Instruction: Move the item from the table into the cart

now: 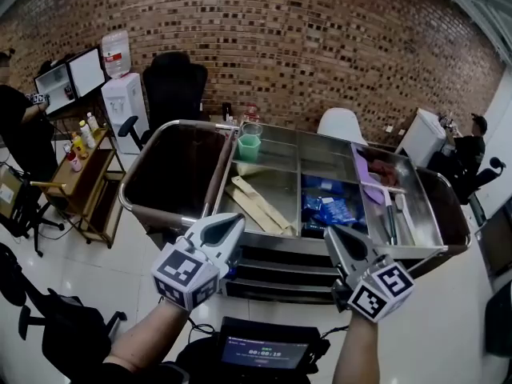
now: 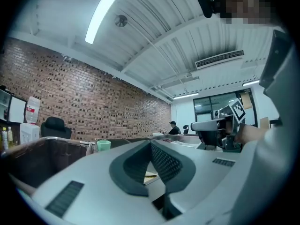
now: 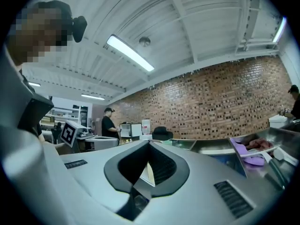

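Only the head view looks into the cart (image 1: 300, 174); the gripper views show left gripper (image 2: 151, 142) and right gripper (image 3: 149, 143) closed, empty.

The left hand-held gripper (image 1: 232, 224) and right hand-held gripper (image 1: 337, 237) are pale grey, beak-shaped shells with slotted vents and black ribbed pads (image 2: 165, 165). At each one's 6 o'clock end sits a white cube (image 1: 186, 274) printed with black square markers.

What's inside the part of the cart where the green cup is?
Besides the green cup, flat wooden pieces lie on the metal floor of that compartment. Whatever sits under them, or inside the cup, is hidden.
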The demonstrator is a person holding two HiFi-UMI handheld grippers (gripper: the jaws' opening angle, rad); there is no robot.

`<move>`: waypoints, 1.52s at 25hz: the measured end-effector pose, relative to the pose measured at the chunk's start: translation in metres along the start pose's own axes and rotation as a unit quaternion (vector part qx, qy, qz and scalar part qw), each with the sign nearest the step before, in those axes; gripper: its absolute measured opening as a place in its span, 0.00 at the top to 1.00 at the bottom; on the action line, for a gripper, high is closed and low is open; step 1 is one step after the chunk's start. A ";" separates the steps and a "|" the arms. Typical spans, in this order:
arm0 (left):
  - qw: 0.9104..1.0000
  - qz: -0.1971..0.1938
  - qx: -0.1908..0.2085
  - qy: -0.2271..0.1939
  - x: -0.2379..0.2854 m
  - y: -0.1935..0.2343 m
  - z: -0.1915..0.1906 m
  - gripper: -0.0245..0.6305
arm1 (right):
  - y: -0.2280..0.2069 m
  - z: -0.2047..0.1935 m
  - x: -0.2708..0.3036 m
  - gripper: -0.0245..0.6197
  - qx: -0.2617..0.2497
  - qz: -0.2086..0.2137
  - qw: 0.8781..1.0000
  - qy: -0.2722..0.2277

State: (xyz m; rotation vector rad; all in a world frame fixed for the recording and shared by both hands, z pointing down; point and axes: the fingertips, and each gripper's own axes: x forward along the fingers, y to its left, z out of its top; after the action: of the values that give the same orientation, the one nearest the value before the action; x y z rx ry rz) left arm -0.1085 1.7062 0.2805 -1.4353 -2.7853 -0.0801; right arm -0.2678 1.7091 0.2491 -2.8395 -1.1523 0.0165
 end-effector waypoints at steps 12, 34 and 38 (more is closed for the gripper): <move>1.000 0.009 -0.010 0.004 -0.006 -0.002 -0.011 0.95 | 0.004 -0.007 -0.022 0.96 0.017 -0.013 0.998 -0.061; 1.000 0.022 -0.021 0.004 -0.017 -0.004 -0.016 0.95 | 0.008 -0.019 -0.026 0.96 0.024 -0.035 0.997 -0.059; 0.999 0.025 -0.021 0.001 -0.015 -0.004 -0.020 0.95 | 0.006 -0.022 -0.026 0.96 0.018 -0.038 0.997 -0.061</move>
State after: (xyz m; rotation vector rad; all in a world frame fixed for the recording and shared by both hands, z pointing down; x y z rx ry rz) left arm -0.1029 1.6909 0.2997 -1.5129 -2.7601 -0.1409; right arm -0.2816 1.6847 0.2703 -2.7955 -1.2691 0.2054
